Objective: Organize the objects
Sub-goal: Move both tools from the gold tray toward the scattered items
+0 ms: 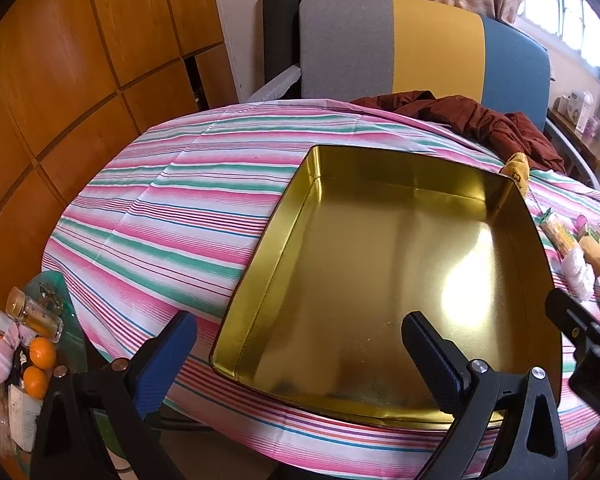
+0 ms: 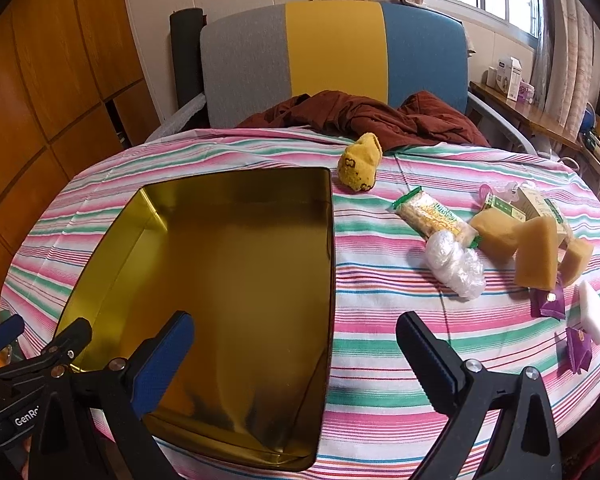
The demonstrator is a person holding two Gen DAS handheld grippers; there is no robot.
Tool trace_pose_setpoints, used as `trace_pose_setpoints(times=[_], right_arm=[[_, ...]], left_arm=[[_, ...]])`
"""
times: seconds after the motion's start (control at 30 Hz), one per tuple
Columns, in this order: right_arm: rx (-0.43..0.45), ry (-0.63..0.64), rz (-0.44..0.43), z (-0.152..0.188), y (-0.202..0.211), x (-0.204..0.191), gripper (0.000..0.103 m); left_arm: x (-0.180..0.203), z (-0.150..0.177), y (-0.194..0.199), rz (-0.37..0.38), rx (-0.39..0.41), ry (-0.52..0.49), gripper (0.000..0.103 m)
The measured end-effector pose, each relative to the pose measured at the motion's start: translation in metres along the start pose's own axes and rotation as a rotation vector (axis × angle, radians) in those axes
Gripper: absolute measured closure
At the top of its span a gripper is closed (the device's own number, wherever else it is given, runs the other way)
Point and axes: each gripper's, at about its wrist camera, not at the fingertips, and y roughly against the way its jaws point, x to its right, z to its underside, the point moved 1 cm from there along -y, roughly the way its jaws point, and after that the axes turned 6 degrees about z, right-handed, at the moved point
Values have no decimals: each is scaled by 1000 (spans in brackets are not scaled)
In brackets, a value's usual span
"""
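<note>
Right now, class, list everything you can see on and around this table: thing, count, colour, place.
tin: 1, gold, table left, empty
sock: 1, yellow, behind tin's right corner
snack pack: 1, green and yellow, table right
plastic wad: 1, clear, beside pack
sponges: 3, tan, far right
sachets: 2, purple, right edge
white block: 1, right edge
cloth: 1, maroon, table's far edge
chair: 1, grey, yellow, blue, behind table
oranges: 3 or so, left, below table
left gripper: open
right gripper: open
</note>
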Motion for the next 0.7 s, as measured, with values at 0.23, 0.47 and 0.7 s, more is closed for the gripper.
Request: trace_pose_setpoints(times=[0.23,0.47,0.7], right_arm=[[71,-27,25,-10,15,30,0],[88,-105,75,-9,22,88,0],[88,-187,231,21,26,169,5]], left_arm=[[12,3,0,122,-20,31,0],[42,9,9,284,-28,-9,0],[87,11,23,394,-20,-86,0]])
